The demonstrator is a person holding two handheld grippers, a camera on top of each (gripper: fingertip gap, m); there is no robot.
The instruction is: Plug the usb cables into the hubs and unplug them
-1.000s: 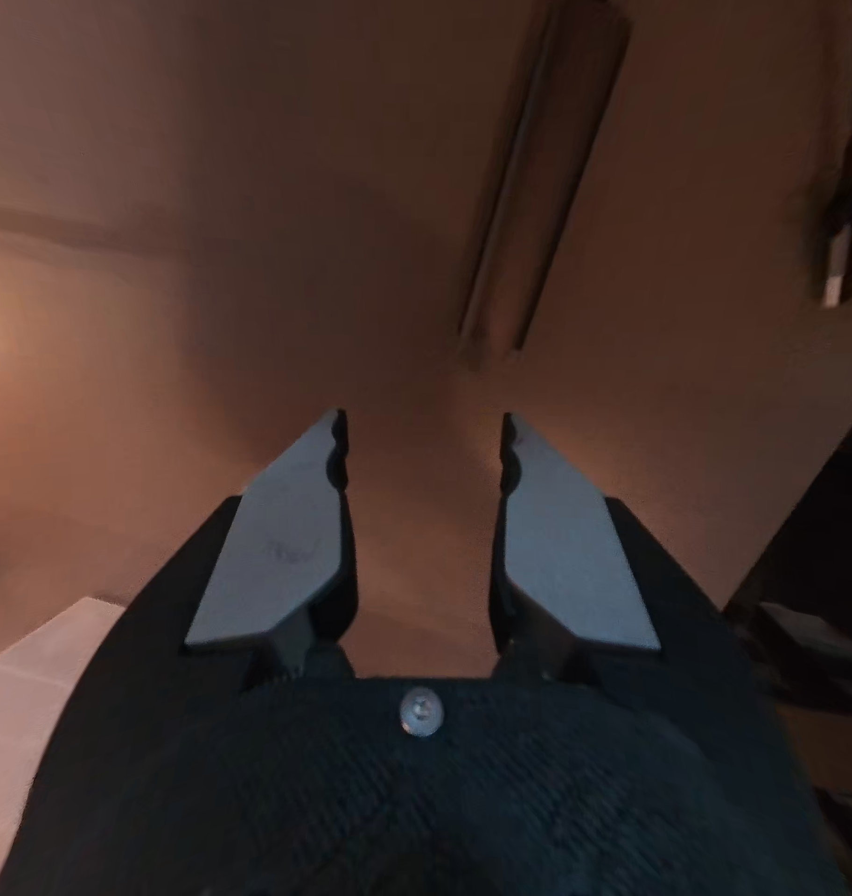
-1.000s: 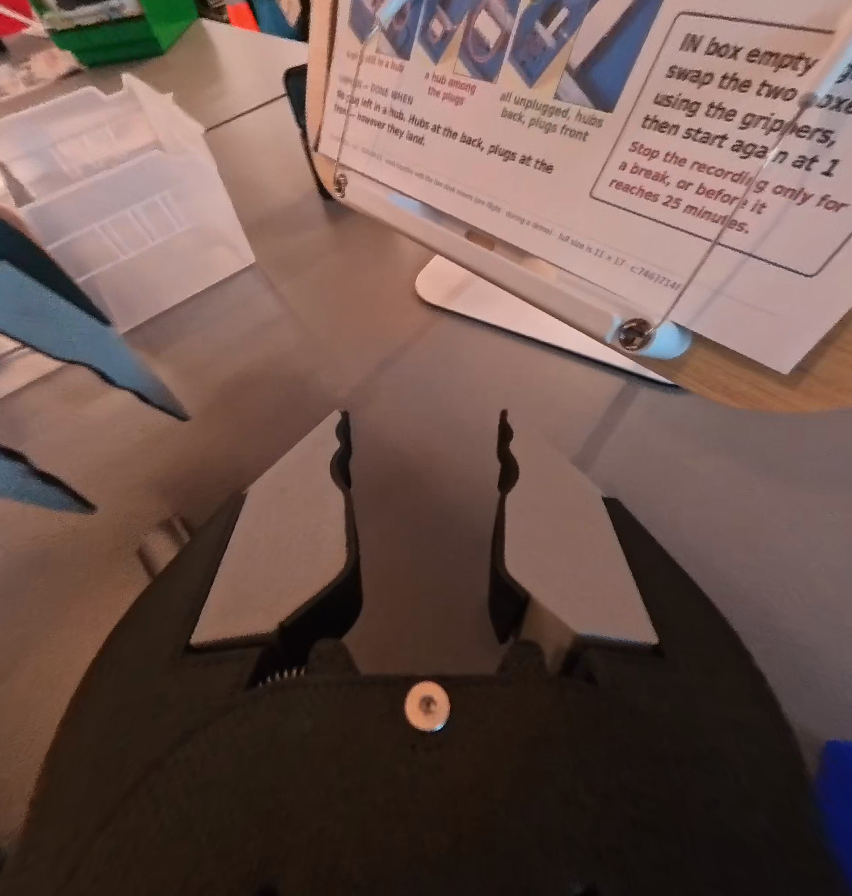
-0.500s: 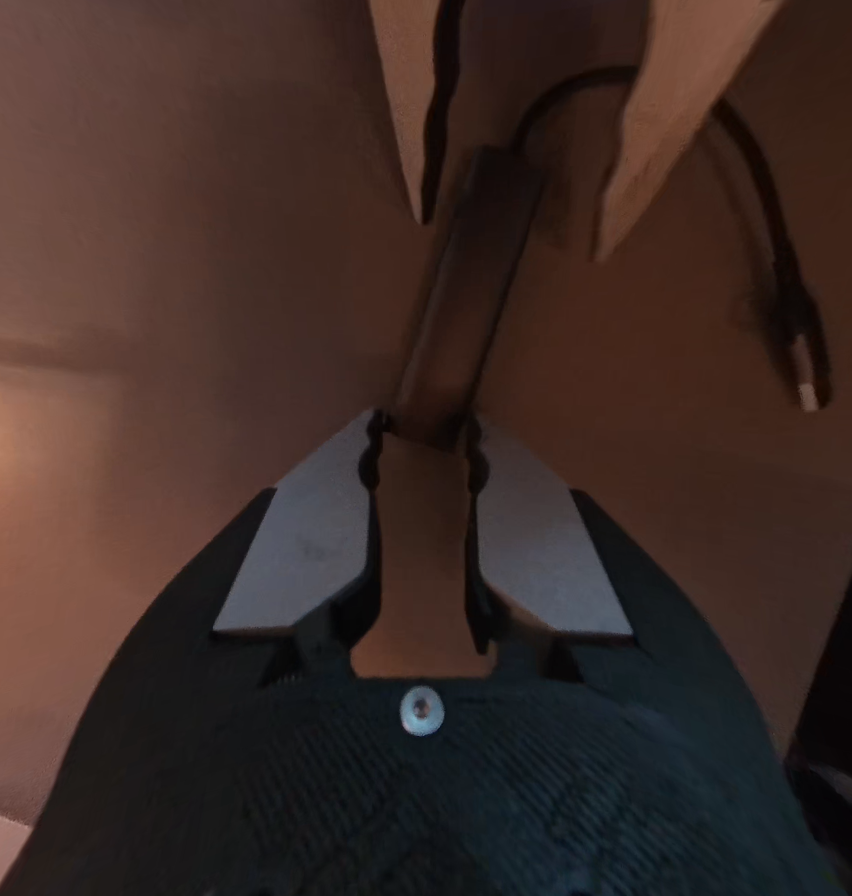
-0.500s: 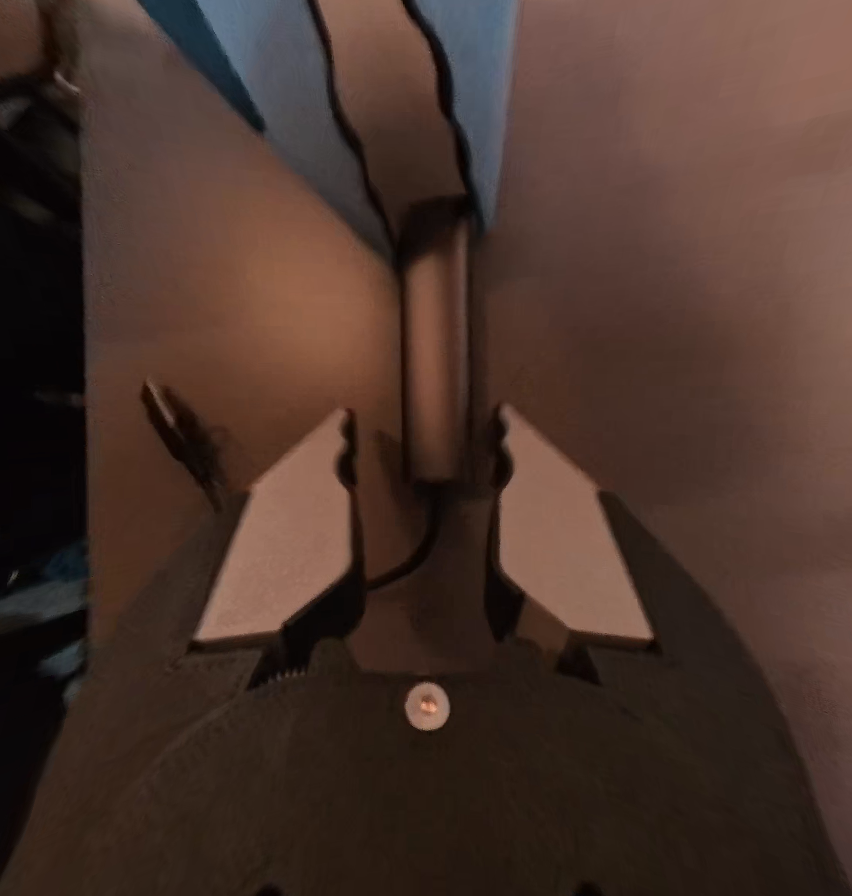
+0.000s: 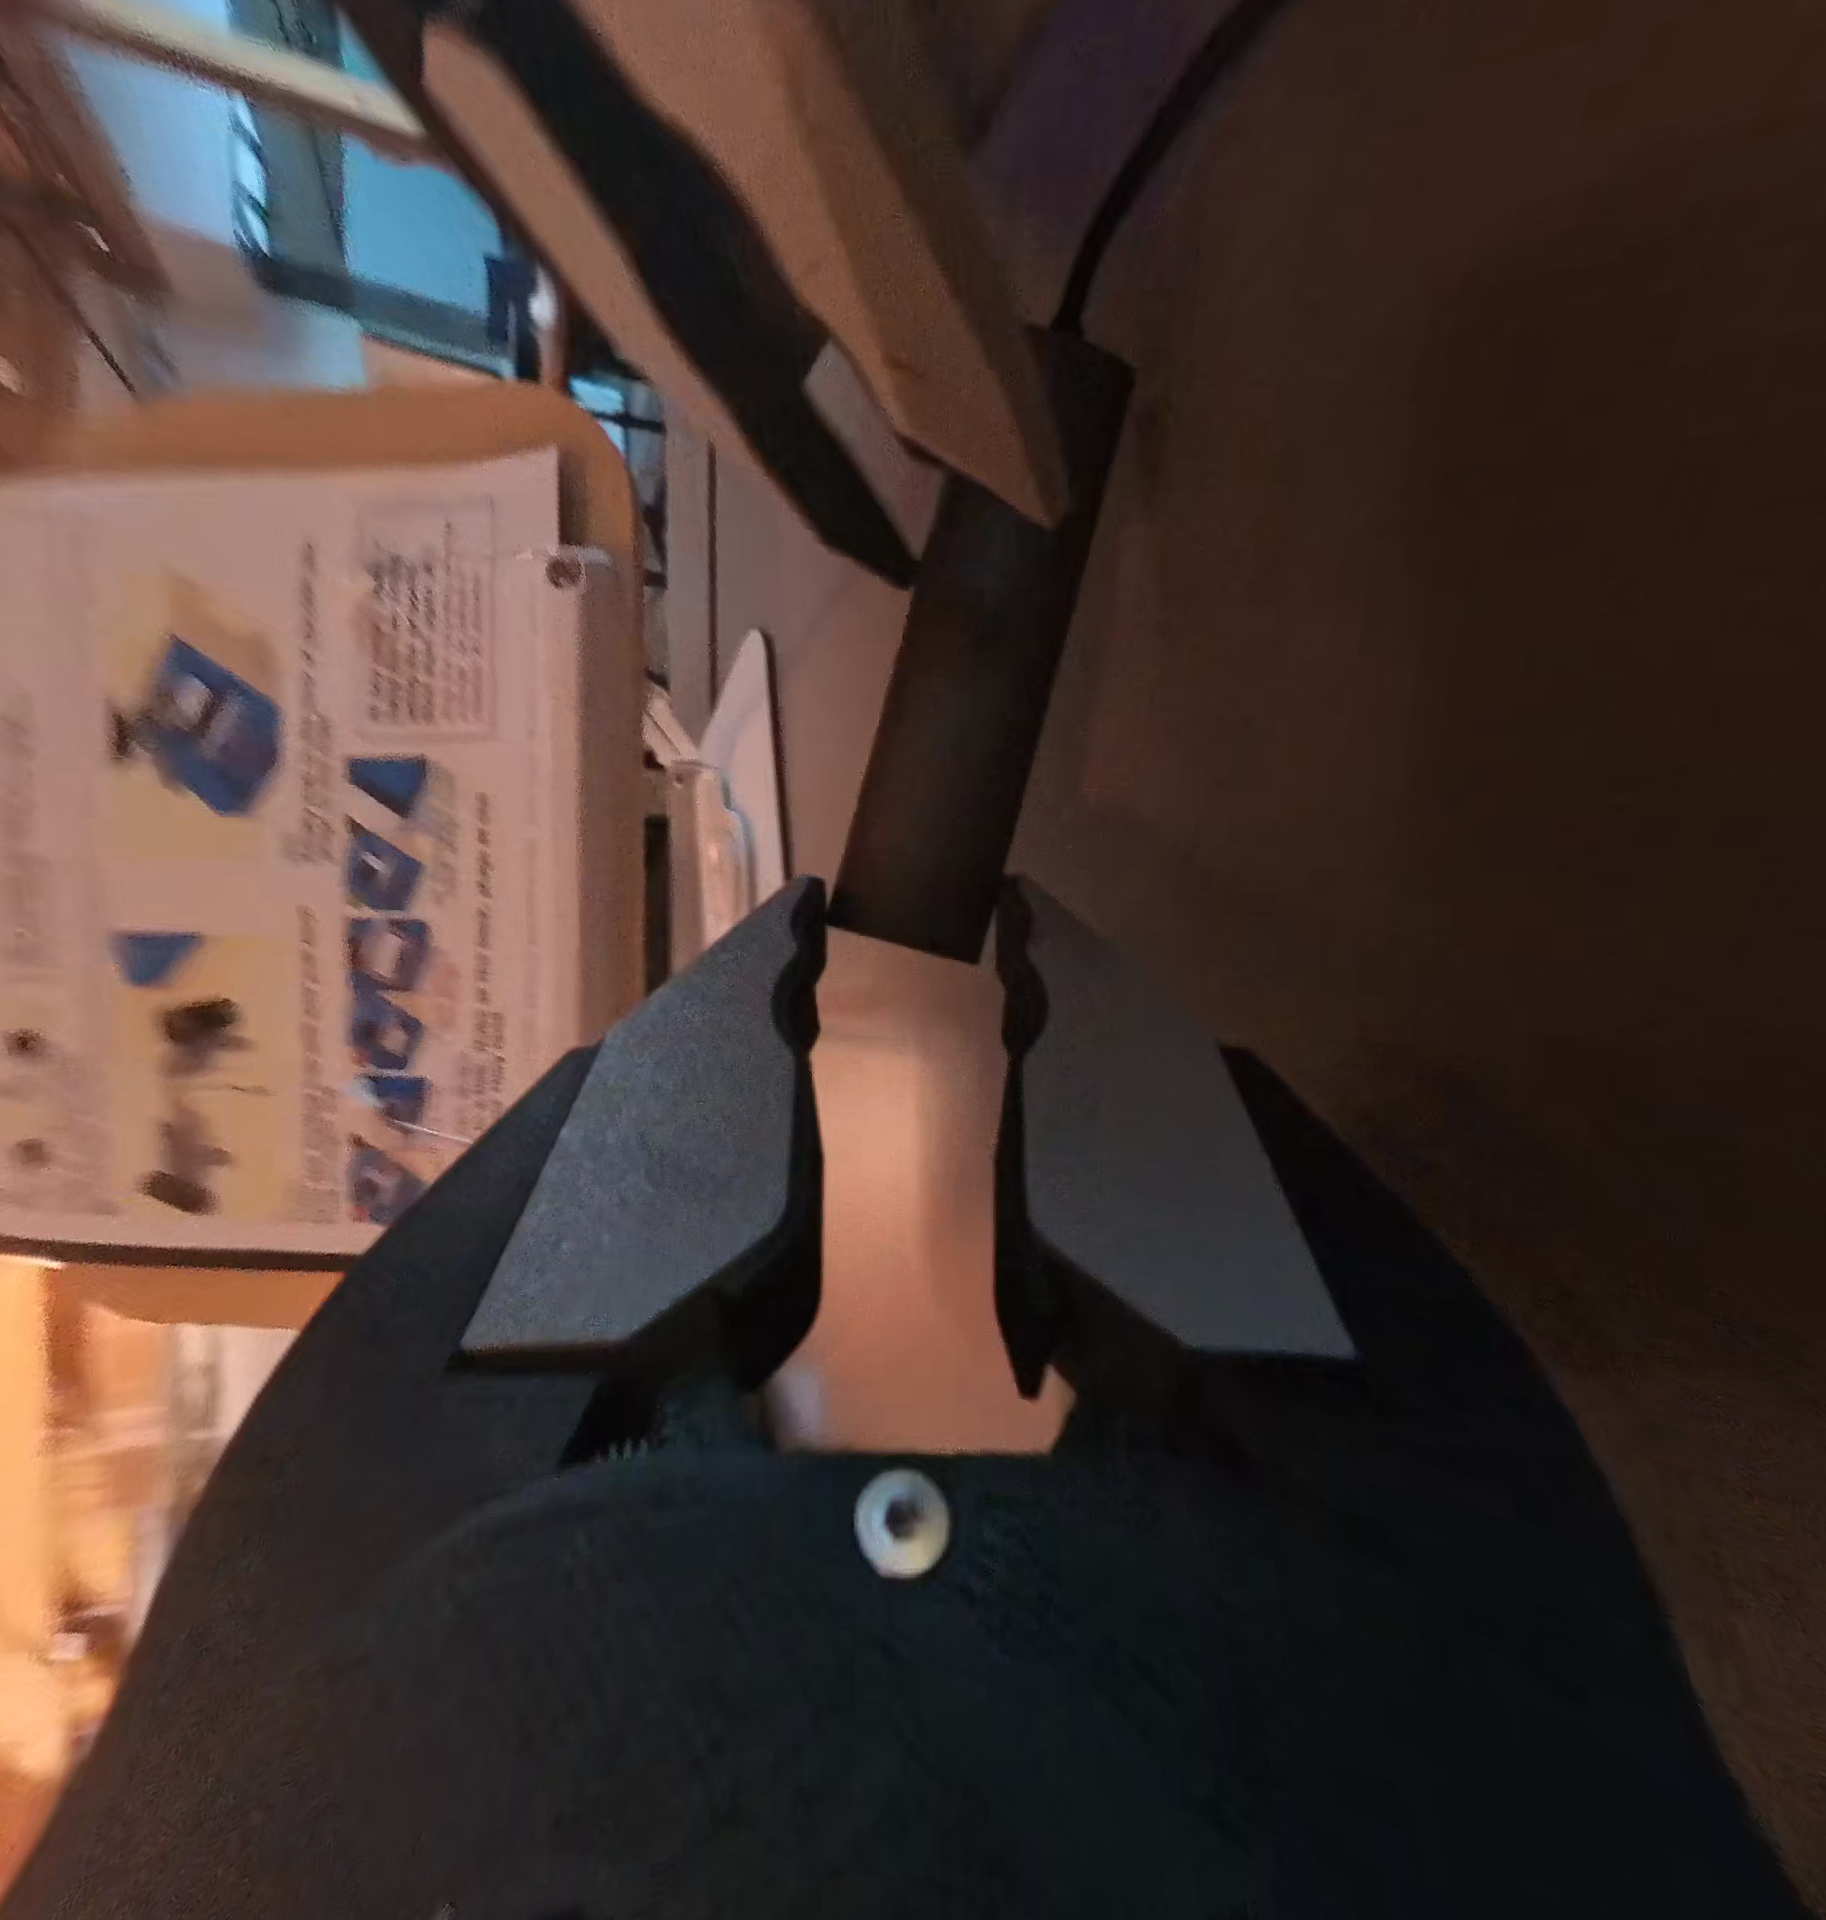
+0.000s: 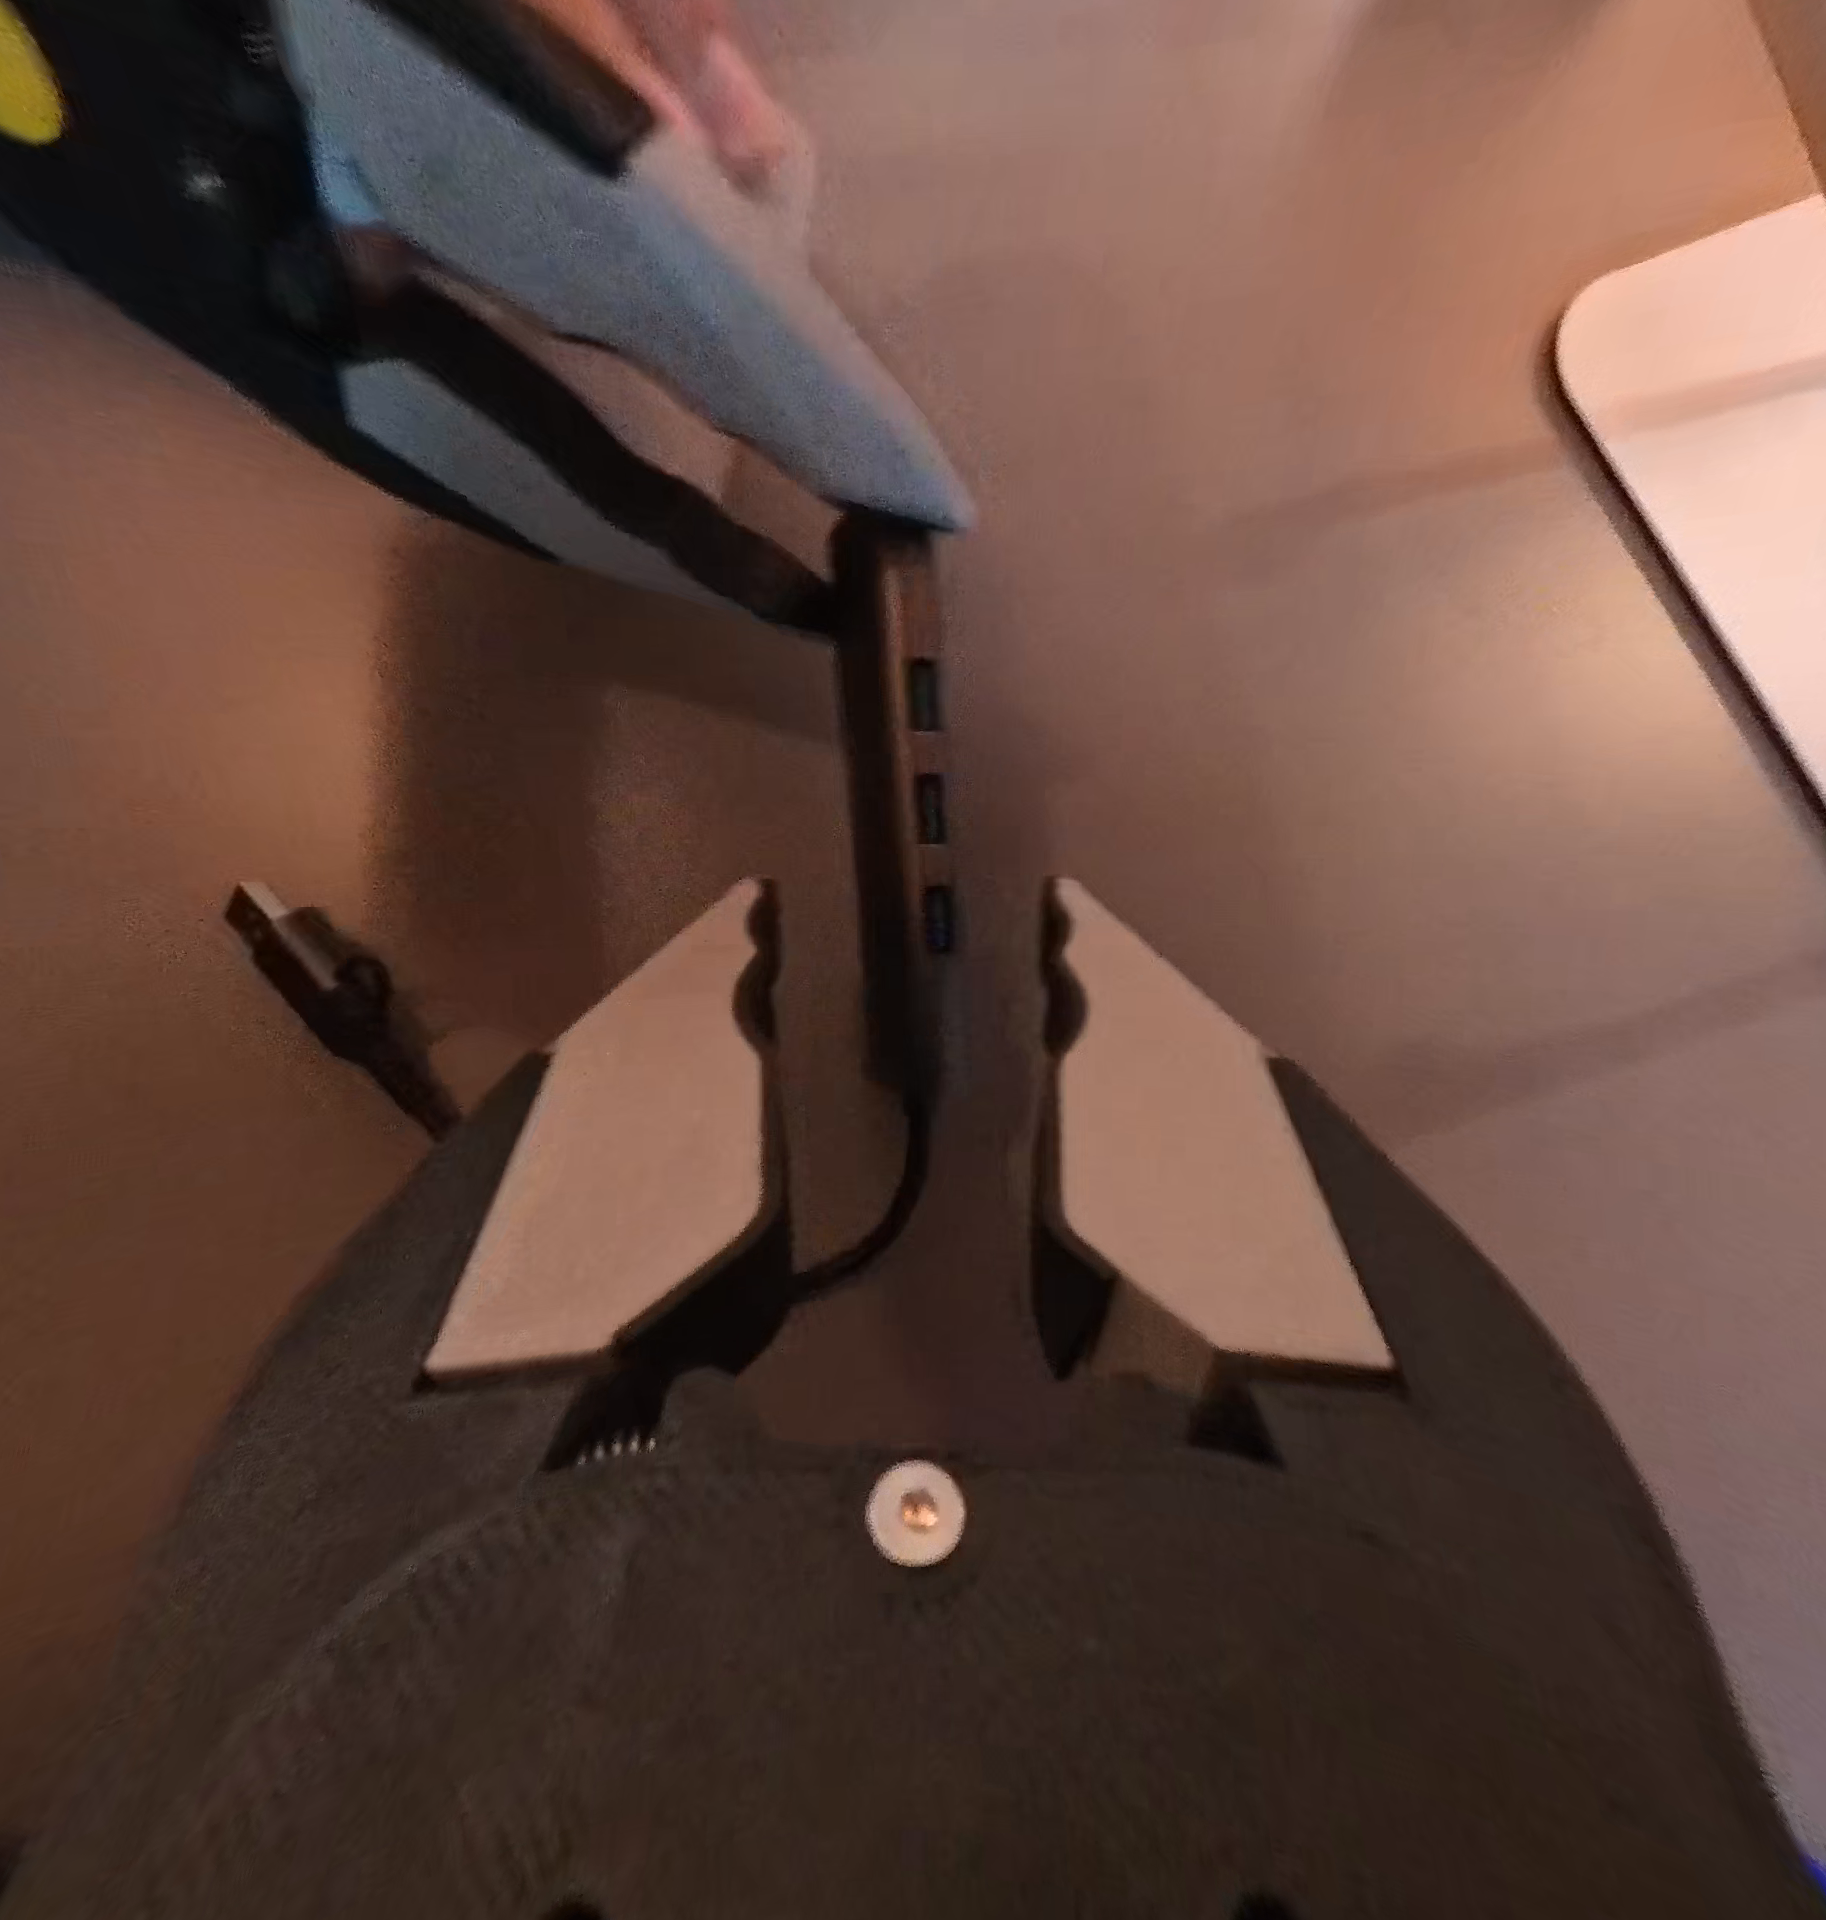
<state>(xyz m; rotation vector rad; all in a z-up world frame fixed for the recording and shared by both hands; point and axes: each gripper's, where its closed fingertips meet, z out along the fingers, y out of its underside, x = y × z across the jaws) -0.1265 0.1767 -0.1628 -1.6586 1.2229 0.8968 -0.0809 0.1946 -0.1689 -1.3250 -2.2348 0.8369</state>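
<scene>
The left tongs [image 5: 909, 925] grip one end of the dark USB hub [image 5: 956, 727], lifted off the counter [image 6: 1304, 727]. The right tongs [image 6: 909, 904] are open around its other end (three ports visible); its plug [image 6: 285, 940] hangs beside.

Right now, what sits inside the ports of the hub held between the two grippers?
The three ports showing along the hub look empty; its own plug hangs loose. The far end is covered by the left gripper.

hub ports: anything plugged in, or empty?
Empty: the three ports visible along the hub show open slots, and the USB plug lies loose on the table.
</scene>
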